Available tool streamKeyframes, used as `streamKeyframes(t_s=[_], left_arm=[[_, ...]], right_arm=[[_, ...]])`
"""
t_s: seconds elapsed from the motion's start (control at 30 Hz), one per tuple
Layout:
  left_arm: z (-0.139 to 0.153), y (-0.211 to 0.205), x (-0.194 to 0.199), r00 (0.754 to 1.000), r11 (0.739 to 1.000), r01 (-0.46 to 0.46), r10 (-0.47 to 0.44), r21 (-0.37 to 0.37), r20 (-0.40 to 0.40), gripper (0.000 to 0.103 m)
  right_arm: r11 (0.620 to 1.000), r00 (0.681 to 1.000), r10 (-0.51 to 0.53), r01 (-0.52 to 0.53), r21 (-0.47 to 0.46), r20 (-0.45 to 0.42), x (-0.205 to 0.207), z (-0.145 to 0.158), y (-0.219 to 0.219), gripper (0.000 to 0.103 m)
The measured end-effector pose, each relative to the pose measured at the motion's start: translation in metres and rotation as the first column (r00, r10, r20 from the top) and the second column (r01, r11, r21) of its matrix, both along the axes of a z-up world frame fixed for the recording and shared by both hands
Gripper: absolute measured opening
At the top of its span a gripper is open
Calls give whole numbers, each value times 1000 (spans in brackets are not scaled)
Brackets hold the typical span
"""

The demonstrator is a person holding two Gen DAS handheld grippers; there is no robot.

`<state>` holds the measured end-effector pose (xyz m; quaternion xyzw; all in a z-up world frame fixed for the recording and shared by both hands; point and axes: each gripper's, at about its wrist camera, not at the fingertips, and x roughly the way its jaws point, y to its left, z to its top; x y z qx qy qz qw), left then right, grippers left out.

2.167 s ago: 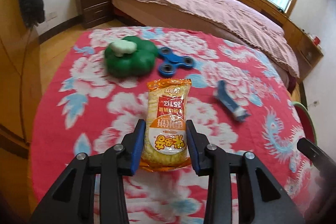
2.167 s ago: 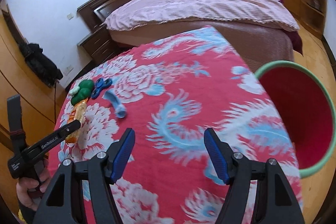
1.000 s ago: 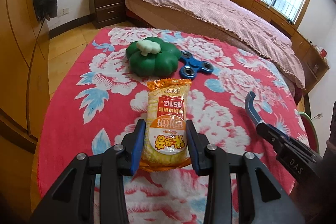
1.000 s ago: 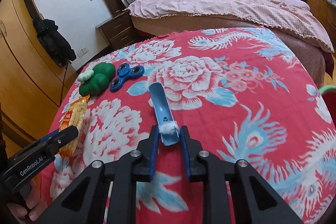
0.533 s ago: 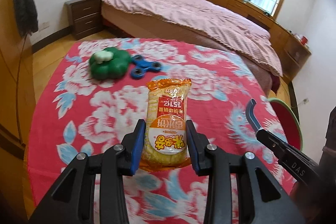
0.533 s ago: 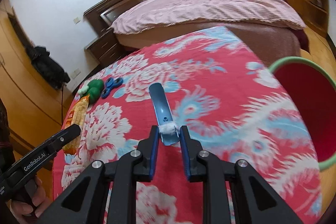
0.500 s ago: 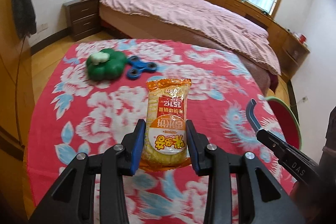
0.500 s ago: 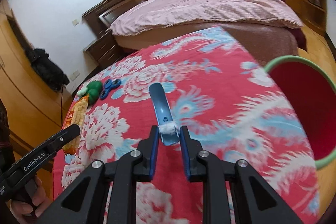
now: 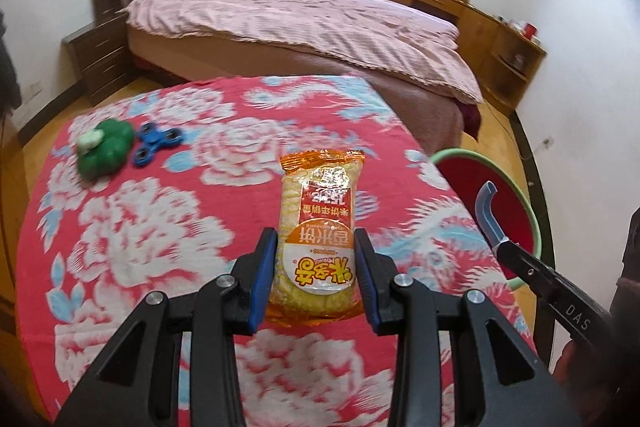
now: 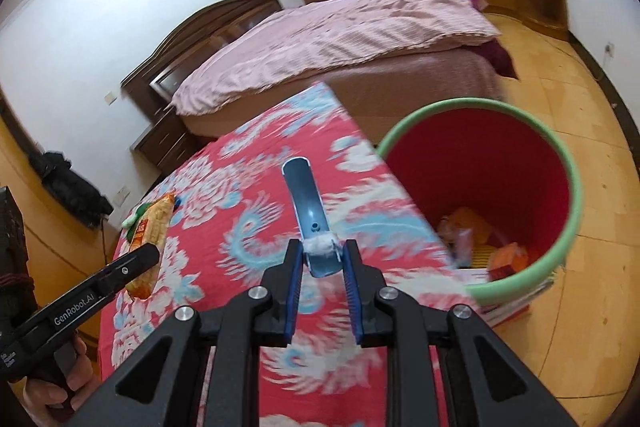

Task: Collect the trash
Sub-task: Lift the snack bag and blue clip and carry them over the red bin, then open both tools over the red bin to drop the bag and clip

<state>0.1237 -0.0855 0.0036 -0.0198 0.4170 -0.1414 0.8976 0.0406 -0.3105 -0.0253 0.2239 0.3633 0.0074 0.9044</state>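
My left gripper (image 9: pixel 316 267) is shut on an orange rice-cracker snack packet (image 9: pixel 318 223), held above the red floral table (image 9: pixel 140 227). The packet (image 10: pixel 154 227) and the left gripper (image 10: pixel 138 265) also show at the left of the right wrist view. My right gripper (image 10: pixel 322 269) is shut on a curved blue plastic piece (image 10: pixel 306 203) with a white wad at its base; this blue piece (image 9: pixel 488 215) appears at the right of the left wrist view. A red bin with a green rim (image 10: pixel 570 167) stands beside the table's right edge, with several wrappers inside.
A green pepper-shaped toy (image 9: pixel 104 149) and a blue fidget spinner (image 9: pixel 158 143) lie at the table's far left. Behind the table is a bed with a pink cover (image 9: pixel 300 19). The red bin (image 9: pixel 532 211) stands on a wooden floor (image 10: pixel 592 99).
Both grippers have swung to the right over the table with their loads still held. The red bin has come much closer and larger in both views; the toy and spinner have slid left.
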Motion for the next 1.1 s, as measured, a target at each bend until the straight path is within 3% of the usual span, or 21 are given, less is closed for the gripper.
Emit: streamKeyframes(t_s=[0.37,0.63,1.1], left_arm=[[-2,-77,14,990,989,143,-143,28,5,39],[-14,-122,28,976,975,216,-216,39,-18,39],[-34,-181,42,947,947,320,-318,36,-53,39]], right_arm=[[989,989,-147,148,3,-33,-9,-15,-69,23],[981,979,-194,193,-14,-69,6,-29,-102,24],[967,967,-256,256,11,-14,-7,-23,-132,30]])
